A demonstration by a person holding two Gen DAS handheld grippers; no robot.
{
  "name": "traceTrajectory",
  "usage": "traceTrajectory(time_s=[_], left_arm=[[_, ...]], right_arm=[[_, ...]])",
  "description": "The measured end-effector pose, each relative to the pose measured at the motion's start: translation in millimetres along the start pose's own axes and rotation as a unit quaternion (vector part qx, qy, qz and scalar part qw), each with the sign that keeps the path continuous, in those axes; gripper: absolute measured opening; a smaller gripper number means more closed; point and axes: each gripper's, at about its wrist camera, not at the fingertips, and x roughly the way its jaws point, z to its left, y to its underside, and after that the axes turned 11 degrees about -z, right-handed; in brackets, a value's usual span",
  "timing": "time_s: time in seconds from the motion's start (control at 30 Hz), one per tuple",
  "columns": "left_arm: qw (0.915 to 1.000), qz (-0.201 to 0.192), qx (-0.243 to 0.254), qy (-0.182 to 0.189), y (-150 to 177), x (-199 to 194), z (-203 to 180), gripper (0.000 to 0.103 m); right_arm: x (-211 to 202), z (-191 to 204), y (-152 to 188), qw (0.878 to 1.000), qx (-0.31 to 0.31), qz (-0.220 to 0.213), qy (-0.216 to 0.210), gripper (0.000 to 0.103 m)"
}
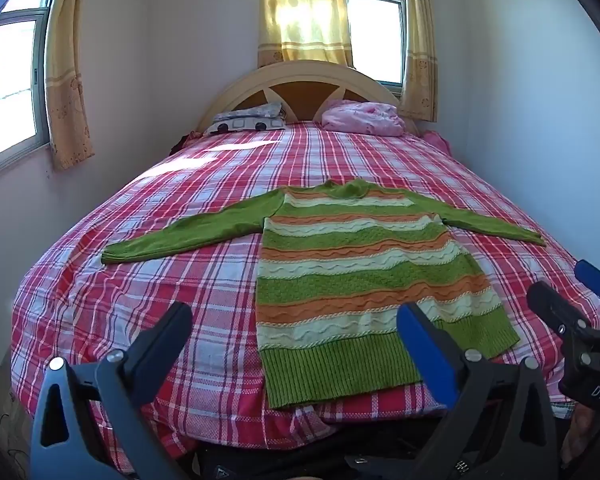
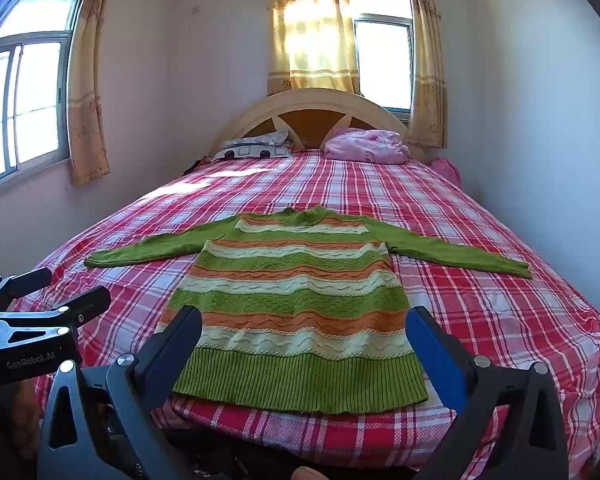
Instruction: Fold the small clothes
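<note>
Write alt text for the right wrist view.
A green, orange and cream striped sweater lies flat, sleeves spread, on a red plaid bed. The right gripper hovers open at its hem, and the left gripper shows at left.

bedroom, daylight
red plaid bed [image 2: 480, 280]; far end: headboard [image 2: 312, 108], grey pillow [image 2: 256, 148] left, pink bundle [image 2: 366, 146] right, yellow curtains [image 2: 314, 36] over windows [image 2: 384, 64].

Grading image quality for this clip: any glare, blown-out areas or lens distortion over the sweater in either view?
Left wrist view: windows blown out, sun patch on the bedspread, sweater evenly lit and sharp. Right wrist view: backlit curtain glows, sweater clear. Both views: fisheye bends the walls and bed edges.
</note>
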Motion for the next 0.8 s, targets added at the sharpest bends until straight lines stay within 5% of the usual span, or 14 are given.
traceTrajectory(time_s=[0.8], left_arm=[[1.0000, -0.002, -0.002, -0.004, 4.1, 0.1, 1.6, 0.103]], right_arm=[[0.5, 0.9, 0.1, 1.000, -0.001, 0.005, 0.000, 0.102]])
